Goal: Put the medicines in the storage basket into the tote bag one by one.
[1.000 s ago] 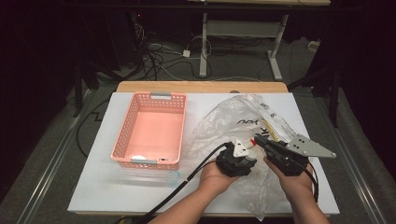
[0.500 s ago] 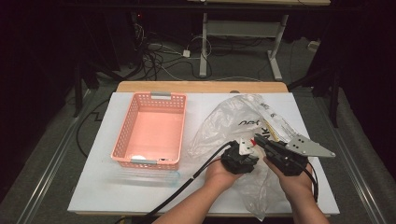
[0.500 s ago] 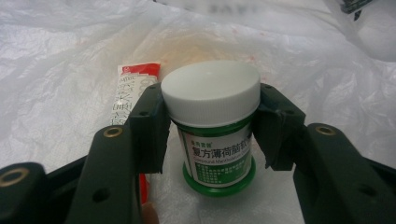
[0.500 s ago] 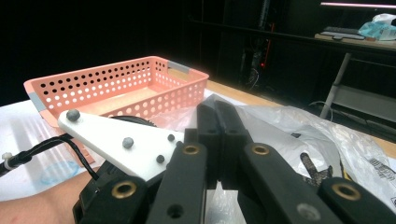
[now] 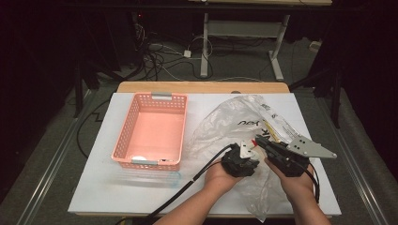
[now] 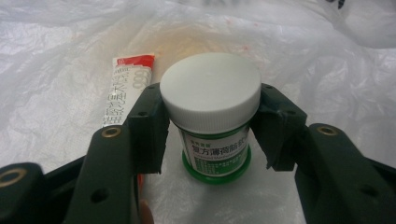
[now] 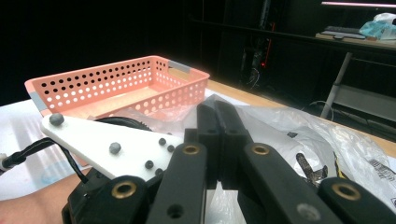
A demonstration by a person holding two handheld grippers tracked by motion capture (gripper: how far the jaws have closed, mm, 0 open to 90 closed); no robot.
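Jar [image 6: 211,123] stands upright, white lid up, on the plastic bag [image 6: 70,70], clamped at its lid by the left tool [image 6: 210,126]. Right tool [image 7: 219,144] is clenched empty beside it.

A dark room surrounds a white tabletop [image 5: 141,197] with a wooden edge [image 5: 202,87] at its far side. Beyond it, tangled cables [image 5: 159,56] lie on the grey floor [image 5: 42,154] beside the white legs of a desk [image 5: 277,47]. Light falls mainly on the table.
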